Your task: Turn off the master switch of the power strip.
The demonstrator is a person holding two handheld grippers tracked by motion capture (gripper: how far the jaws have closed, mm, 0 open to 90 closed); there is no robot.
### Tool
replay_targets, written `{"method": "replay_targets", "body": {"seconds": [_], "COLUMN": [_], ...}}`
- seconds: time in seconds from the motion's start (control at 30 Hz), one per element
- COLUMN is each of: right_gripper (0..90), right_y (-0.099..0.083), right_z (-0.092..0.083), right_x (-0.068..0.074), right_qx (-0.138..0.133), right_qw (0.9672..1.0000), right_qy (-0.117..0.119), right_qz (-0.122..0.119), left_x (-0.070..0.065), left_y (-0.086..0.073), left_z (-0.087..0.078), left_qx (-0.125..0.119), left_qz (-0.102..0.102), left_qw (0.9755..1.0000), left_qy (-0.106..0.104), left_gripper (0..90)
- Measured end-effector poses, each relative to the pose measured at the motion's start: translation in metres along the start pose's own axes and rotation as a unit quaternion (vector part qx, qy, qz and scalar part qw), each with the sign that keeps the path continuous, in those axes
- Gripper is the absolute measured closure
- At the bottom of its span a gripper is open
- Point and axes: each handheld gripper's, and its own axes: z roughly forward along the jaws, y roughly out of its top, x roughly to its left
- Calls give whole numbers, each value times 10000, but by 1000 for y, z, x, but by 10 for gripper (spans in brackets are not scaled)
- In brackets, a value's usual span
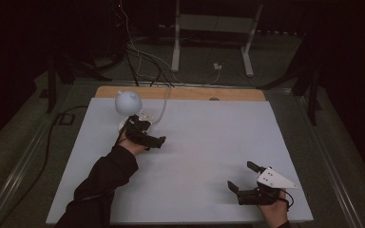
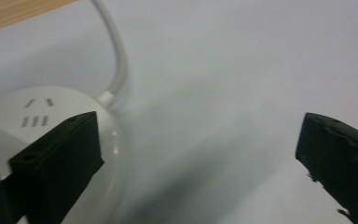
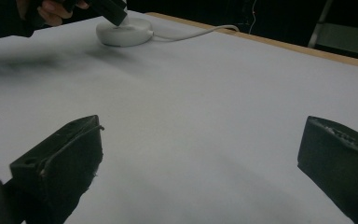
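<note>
White plastic, round and low, the socket hub (image 2: 51, 121) lies near the far left corner of the pale table sheet (image 1: 204, 142), its slotted top face up and its white cable (image 2: 116, 56) running off toward the wooden edge (image 1: 180, 92) at the back. The left gripper (image 1: 145, 133) hovers right at this hub with its jaws spread wide and nothing between the pads; in the left gripper view one black jaw overlaps the hub's rim while the other stands far off over bare sheet, and whether the near jaw touches the plastic cannot be told. A white rounded lamp-like thing (image 1: 127, 102) stands just behind the hub, close to the gripper's tip. The right gripper (image 1: 244, 178) rests near the front right of the sheet, well apart from the hub, its jaws also wide and empty over bare surface. From the right gripper view the hub (image 3: 123, 32) shows far across the sheet, with the left hand (image 3: 51, 9) and its gripper above it. Beyond the table, cables and a white metal frame (image 1: 214, 28) sit on the dark floor.
</note>
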Motion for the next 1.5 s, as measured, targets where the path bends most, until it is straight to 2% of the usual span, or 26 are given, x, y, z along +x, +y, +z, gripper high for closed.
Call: {"method": "replay_targets", "body": {"seconds": [0.1, 0.17, 0.27, 0.3, 0.4, 0.5, 0.6, 0.7, 0.77, 0.83, 1.0, 1.1, 1.17, 1.23, 1.37, 1.5], "right_gripper": [0, 0, 0, 0, 0, 0, 0, 0, 0, 0, 0, 0, 0, 0, 0, 0], "right_y": [0, 0, 0, 0, 0, -1, 0, 0, 0, 0, 0, 0, 0, 0, 0, -1], "right_z": [0, 0, 0, 1, 1, 1, 1, 1, 1, 1, 2, 2, 3, 3, 3, 3], "right_x": [0, 0, 0, 0, 0, 0, 1, 0, 0, 0, 1, 1, 1, 1, 1, 1], "right_qx": [-3, 1, 6, 10, 9, 17, 10, 8, 13, 19, 27, 34, 46, 56, 49, 65], "right_qw": [10000, 10000, 10000, 10000, 10000, 10000, 10000, 10000, 10000, 10000, 10000, 10000, 10000, 10000, 10000, 10000], "right_qy": [0, 4, 10, 9, 4, 0, 6, 7, 10, 12, 20, 25, 23, 21, 19, 8], "right_qz": [6, -2, 0, -2, 7, -1, -6, 8, 18, 16, 6, 10, 3, 18, 2, 3], "left_x": [0, -2, -5, -6, -11, -16, -20, -24, -26, -26, -26, -24, -21, -19, -20, -21], "left_y": [0, 0, 2, 3, 5, 6, 5, 3, 0, -3, -16, -24, -28, -33, -41, -50], "left_z": [-3, -5, -8, -10, -14, -18, -22, -26, -29, -32, -43, -49, -52, -55, -64, -74], "left_qx": [-18, -32, -23, -52, -178, -195, -208, -208, -229, -265, -299, -390, -403, -457, -488, -548], "left_qz": [165, 219, 245, 278, 197, 286, 371, 472, 553, 553, 765, 799, 783, 711, 833, 848], "left_qw": [9997, 9995, 9986, 9979, 9957, 9942, 9907, 9891, 9890, 9892, 9886, 9894, 9907, 9902, 9890, 9880], "left_qy": [-172, -240, -471, -575, -883, -1020, -1290, -1379, -1351, -1330, -1263, -1151, -1034, -1109, -1122, -1166], "left_gripper": [3, 3, 3, 3, 3, 3, 3, 3, 3, 3, 3, 3, 3, 3, 4, 4]}}
